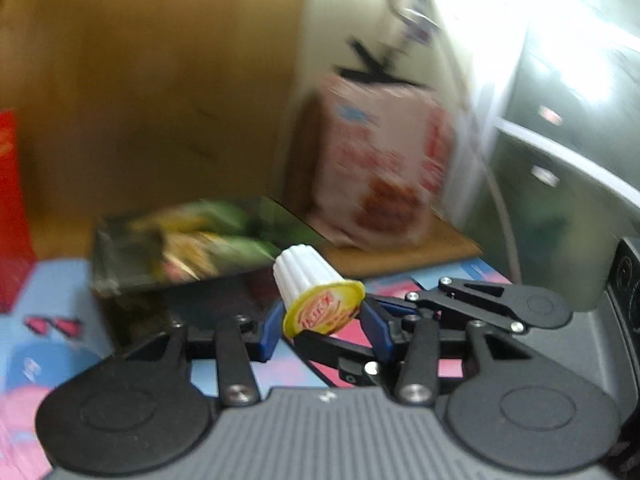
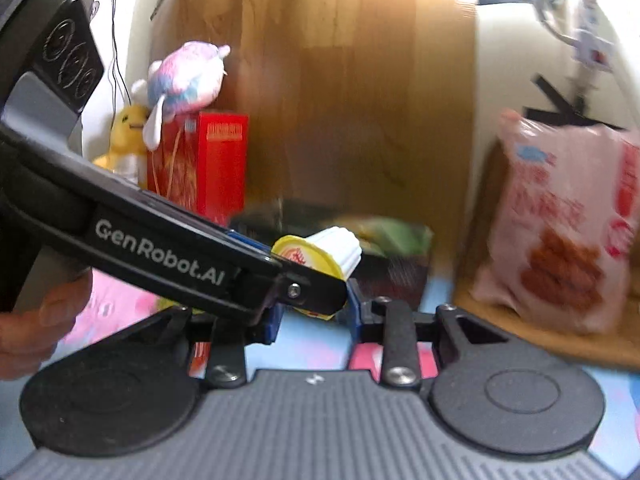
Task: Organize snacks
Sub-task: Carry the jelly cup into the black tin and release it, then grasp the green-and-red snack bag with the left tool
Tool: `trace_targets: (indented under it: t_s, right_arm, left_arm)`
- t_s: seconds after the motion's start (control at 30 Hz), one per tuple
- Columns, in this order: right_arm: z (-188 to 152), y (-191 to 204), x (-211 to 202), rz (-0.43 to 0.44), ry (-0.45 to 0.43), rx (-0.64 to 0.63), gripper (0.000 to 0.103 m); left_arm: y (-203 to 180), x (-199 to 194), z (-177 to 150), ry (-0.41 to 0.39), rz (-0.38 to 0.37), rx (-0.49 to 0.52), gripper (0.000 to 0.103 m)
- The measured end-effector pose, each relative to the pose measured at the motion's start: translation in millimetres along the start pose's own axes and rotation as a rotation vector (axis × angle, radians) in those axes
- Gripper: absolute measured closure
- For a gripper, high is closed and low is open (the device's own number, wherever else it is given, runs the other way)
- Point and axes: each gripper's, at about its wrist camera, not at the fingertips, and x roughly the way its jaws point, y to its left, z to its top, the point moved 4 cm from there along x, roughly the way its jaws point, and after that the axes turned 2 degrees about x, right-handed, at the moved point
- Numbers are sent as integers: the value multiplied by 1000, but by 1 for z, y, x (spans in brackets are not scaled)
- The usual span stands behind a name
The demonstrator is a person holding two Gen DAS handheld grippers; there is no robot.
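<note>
Both jaws pinch jelly cup (image 1: 316, 294) over pastel mat (image 1: 48, 344).

beyond the left gripper (image 1: 324, 330) the dark snack bag (image 1: 188, 244) and pink snack bag (image 1: 384, 164) blur past reading. in the right wrist view that gripper's arm hides part of the jelly cup (image 2: 320, 256)'s lid.

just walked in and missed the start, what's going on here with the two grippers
A person is sorting snacks with two hand-held grippers. Both the left gripper and the right gripper are at one small jelly cup, white and ribbed with a yellow foil lid, held up off the blue and pink mat. Behind it are a dark green snack packet, a pink snack bag and a red box.
</note>
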Motion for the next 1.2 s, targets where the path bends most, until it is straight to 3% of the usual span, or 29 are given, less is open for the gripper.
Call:
trace_targets:
  t_s: [0.1,0.27,0.37,0.5,0.63,0.73,0.83,0.9,0.93,0.97,1.0,1.03,1.07,1.13,1.2]
  right_arm:
    - [21,-2,41,34,-9,-7,67]
    - [36,-2,97,109,38,52,55]
    - [35,-1,96,98,47,69,54]
    - [21,-2,64,133,20,90,52]
    - [0,2,33,204,69,127,51]
    - [-13,14,35,268,158,147,50]
    - [-20,18,51,281,264,199,50]
    - [-25,12,65,285,328,286,50]
    - [-28,7,72,290,359,341,49]
    - [-30,3,78,309,378,403,49]
    - [-31,1,78,337,376,448,52]
    - [-32,2,81,374,394,491,57]
    - [-32,3,83,362,395,507,61]
    - [-28,8,79,307,365,466,80]
    - [-22,9,66,310,302,457,91]
  left_arm:
    - [34,12,22,-19,90,-42,61]
    - [76,35,32,-2,255,-86,59]
    - [88,23,26,-13,221,-140,59]
    - [88,-7,5,-44,187,-143,53]
    - [90,-24,-29,3,162,-165,50]
    - [99,-25,-54,55,184,-220,50]
    - [117,-26,-75,104,189,-357,51]
    - [125,-27,-84,102,161,-450,55]
    - [126,-30,-86,97,159,-462,55]
    - [124,-30,-86,97,161,-458,62]
    - [121,-27,-85,105,152,-451,72]
    - [117,-24,-86,107,153,-447,72]
    - [115,-23,-85,109,167,-440,74]
    - [111,-25,-84,113,184,-432,79]
    - [110,-29,-85,105,126,-452,91]
